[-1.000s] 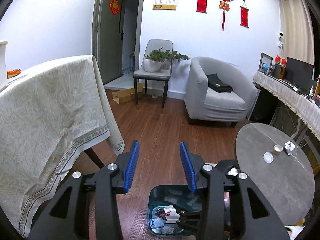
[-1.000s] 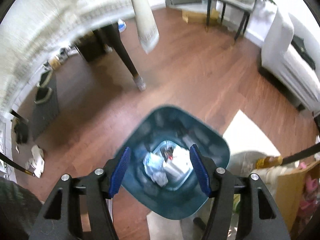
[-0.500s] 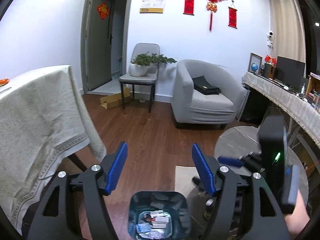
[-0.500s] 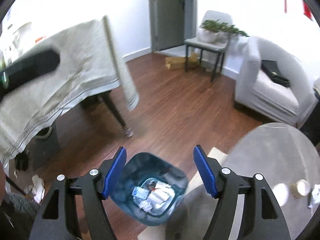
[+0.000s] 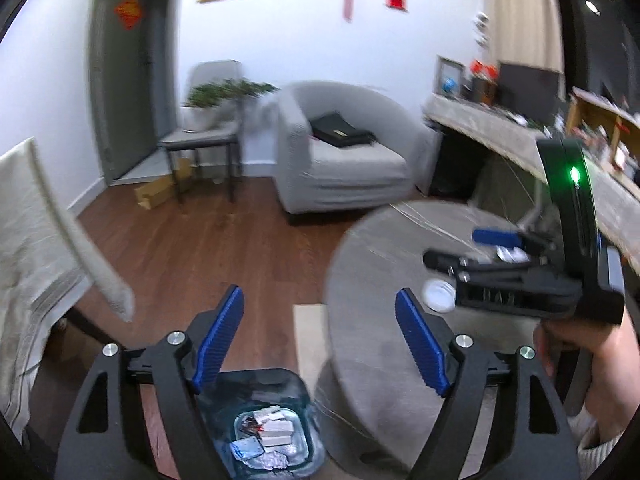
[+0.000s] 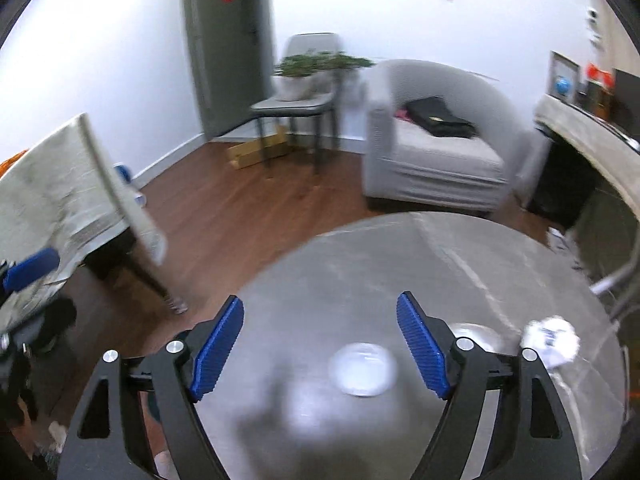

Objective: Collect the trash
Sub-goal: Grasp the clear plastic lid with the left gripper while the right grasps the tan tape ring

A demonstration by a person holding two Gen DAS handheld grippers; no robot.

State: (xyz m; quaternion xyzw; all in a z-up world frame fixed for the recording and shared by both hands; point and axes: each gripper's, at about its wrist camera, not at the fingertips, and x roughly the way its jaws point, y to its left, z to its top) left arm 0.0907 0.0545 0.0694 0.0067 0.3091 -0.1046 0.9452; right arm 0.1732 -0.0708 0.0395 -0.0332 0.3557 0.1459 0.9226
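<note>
A dark teal trash bin [image 5: 298, 394] with wrappers inside stands on the floor beside the round grey table [image 5: 380, 264]. My left gripper [image 5: 320, 340] is open and empty above the bin. My right gripper [image 6: 320, 346] is open and empty over the round table [image 6: 440, 264]; it also shows in the left wrist view [image 5: 472, 250]. On the table lie a white round lid [image 6: 363, 368], a crumpled white paper [image 6: 554, 340] and a small cup [image 6: 476, 332] partly hidden behind my right finger. The lid shows in the left view [image 5: 439, 296].
A table with a beige cloth [image 5: 36, 240] stands at the left. A grey armchair [image 5: 340, 156] with a black bag, a chair with a potted plant [image 5: 212, 120] and a long desk [image 5: 520, 144] line the far side. Wooden floor [image 5: 208, 248] lies between.
My right gripper has swung up from over the bin to over the round table. My left gripper has opened wider and turned right, staying above the bin.
</note>
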